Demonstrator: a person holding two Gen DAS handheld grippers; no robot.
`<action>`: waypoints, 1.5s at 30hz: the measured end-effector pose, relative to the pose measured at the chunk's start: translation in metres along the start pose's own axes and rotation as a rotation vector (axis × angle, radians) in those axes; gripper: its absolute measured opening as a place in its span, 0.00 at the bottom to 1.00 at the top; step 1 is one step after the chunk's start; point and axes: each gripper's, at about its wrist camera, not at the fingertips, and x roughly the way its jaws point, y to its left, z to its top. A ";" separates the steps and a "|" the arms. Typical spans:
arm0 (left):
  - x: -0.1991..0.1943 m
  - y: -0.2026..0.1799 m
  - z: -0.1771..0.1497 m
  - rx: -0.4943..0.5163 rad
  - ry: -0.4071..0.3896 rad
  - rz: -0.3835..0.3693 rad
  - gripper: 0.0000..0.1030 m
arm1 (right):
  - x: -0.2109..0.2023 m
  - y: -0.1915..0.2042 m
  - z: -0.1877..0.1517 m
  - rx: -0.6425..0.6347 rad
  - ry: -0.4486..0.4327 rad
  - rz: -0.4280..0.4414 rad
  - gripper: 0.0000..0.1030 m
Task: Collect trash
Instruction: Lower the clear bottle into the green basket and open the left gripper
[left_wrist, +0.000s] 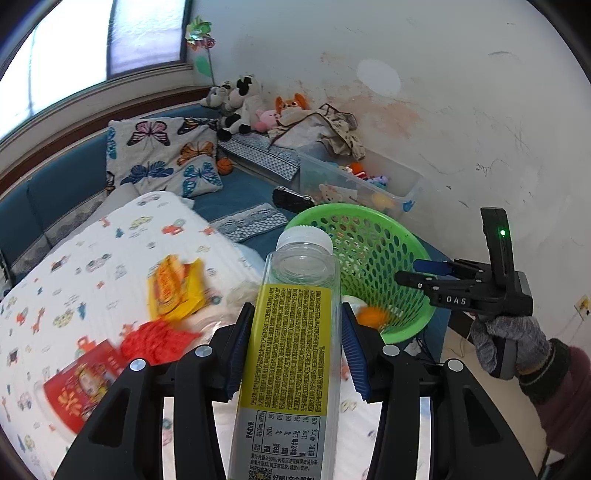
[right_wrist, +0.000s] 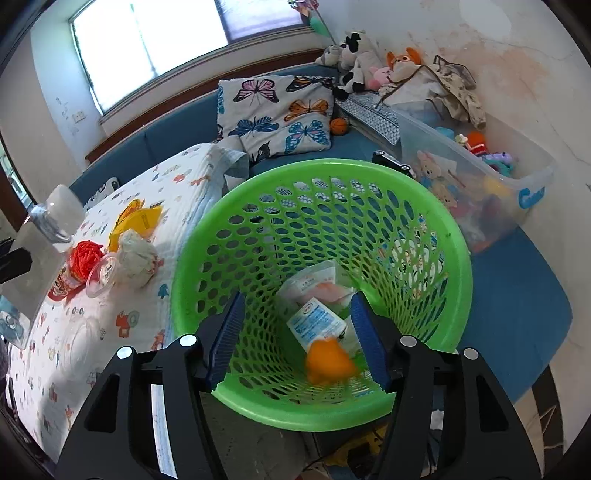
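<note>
Clear plastic bottle (left_wrist: 295, 332) is clamped in our left gripper (left_wrist: 293, 347), cap aimed at the green basket (right_wrist: 458, 258) to its right, while our right gripper (right_wrist: 297, 343) hangs jaws-apart over the basket, an orange scrap (right_wrist: 328, 360) blurred inside.

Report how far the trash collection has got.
Done: the green basket already holds white packets and an orange piece, seen between the open right gripper. In hand: the left gripper grips a clear bottle. Left on the bedspread: yellow wrapper, red net, crumpled paper, plastic cup.
</note>
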 end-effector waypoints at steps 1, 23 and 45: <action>0.004 -0.003 0.002 0.003 0.004 -0.004 0.43 | -0.002 -0.001 0.000 0.001 -0.005 -0.002 0.59; 0.117 -0.073 0.043 0.071 0.160 -0.048 0.43 | -0.042 -0.025 -0.023 0.015 -0.054 -0.018 0.67; 0.141 -0.096 0.051 0.047 0.180 -0.095 0.52 | -0.047 -0.039 -0.041 0.055 -0.048 -0.013 0.67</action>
